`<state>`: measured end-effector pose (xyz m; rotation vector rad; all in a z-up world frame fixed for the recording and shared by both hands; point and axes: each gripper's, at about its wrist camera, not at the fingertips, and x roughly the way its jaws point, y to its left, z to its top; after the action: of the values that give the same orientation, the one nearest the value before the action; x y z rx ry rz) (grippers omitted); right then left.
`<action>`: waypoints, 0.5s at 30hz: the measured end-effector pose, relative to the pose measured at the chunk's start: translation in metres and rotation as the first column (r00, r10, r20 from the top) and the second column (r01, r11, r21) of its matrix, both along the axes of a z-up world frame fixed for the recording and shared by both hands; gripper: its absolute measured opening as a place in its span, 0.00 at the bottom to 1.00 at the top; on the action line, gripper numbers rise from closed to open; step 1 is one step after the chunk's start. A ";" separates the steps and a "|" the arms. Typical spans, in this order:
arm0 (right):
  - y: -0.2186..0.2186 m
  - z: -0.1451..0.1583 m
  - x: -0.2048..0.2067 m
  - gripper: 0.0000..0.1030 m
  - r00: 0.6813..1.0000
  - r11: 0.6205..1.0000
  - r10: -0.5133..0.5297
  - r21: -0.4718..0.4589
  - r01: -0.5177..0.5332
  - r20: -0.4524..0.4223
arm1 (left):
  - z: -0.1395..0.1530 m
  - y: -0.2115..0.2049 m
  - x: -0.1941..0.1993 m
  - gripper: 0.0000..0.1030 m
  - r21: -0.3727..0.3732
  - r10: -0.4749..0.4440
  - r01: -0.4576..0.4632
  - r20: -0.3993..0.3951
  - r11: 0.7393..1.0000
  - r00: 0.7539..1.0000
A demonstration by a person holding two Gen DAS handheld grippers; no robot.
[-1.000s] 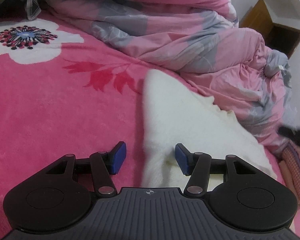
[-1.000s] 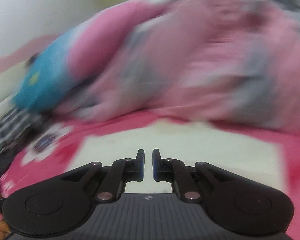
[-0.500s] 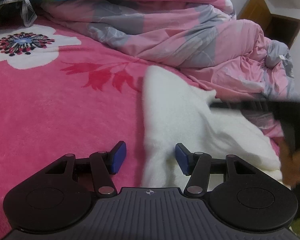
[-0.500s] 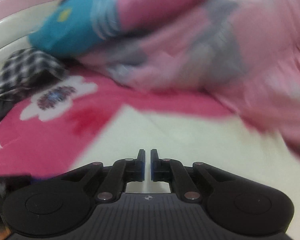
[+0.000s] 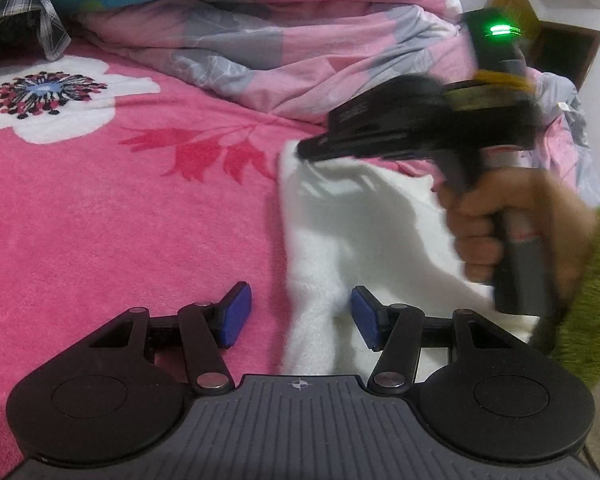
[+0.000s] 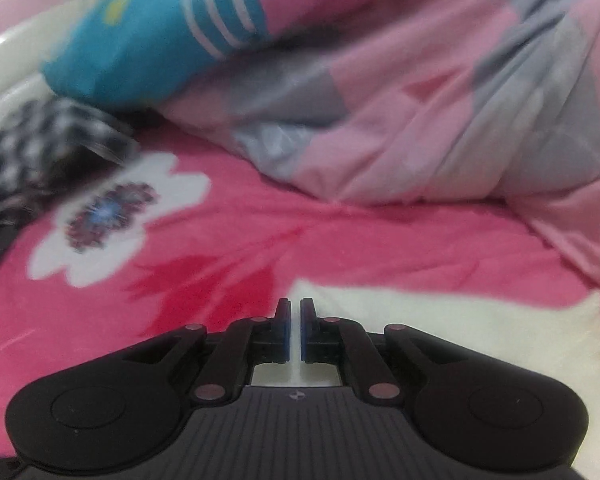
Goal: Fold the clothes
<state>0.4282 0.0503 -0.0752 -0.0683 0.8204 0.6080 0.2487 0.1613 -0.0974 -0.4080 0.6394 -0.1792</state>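
One white garment (image 5: 340,220) lies lengthwise, pointing away toward the quilt (image 5: 300,52).

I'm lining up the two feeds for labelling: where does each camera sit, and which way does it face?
Left wrist: on the left gripper, low over the pink floral blanket, facing the white fluffy garment; right gripper and a hand show.
Right wrist: on the right gripper, facing the pink-and-grey quilt; its fingers sit nearly closed, with white cloth seen through the slit.
Shared: blanket, garment, quilt, teal striped cloth.
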 end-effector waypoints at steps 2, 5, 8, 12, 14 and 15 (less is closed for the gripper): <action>-0.006 -0.003 0.006 0.00 0.999 0.999 -0.039 0.016 0.040 -0.030 | 0.000 0.001 0.000 0.54 -0.007 -0.001 0.001 0.001 1.000 1.000; -0.017 -0.004 0.013 0.03 0.993 0.995 -0.093 0.035 0.095 -0.067 | 0.000 0.002 0.000 0.54 -0.013 -0.001 0.002 0.002 1.000 1.000; -0.067 0.026 -0.024 0.04 0.994 0.994 -0.107 -0.001 0.107 0.015 | 0.000 0.002 0.000 0.55 -0.012 -0.002 0.002 0.002 1.000 1.000; -0.159 0.054 -0.083 0.04 0.981 0.984 -0.177 0.017 0.176 0.080 | 0.001 0.002 0.000 0.55 -0.014 -0.002 0.002 0.001 1.000 1.000; -0.199 0.053 -0.107 0.04 0.972 0.976 -0.217 0.021 0.216 0.087 | 0.001 0.002 0.000 0.55 -0.012 -0.003 0.003 0.001 1.000 1.000; -0.217 0.050 -0.118 0.04 0.967 0.971 -0.239 0.021 0.238 0.088 | 0.001 0.002 0.000 0.55 -0.011 -0.003 0.003 0.001 1.000 1.000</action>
<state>0.3098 -0.1671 -0.0255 0.0127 0.7246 0.3788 0.2490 0.1631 -0.0959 -0.4173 0.6383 -0.1859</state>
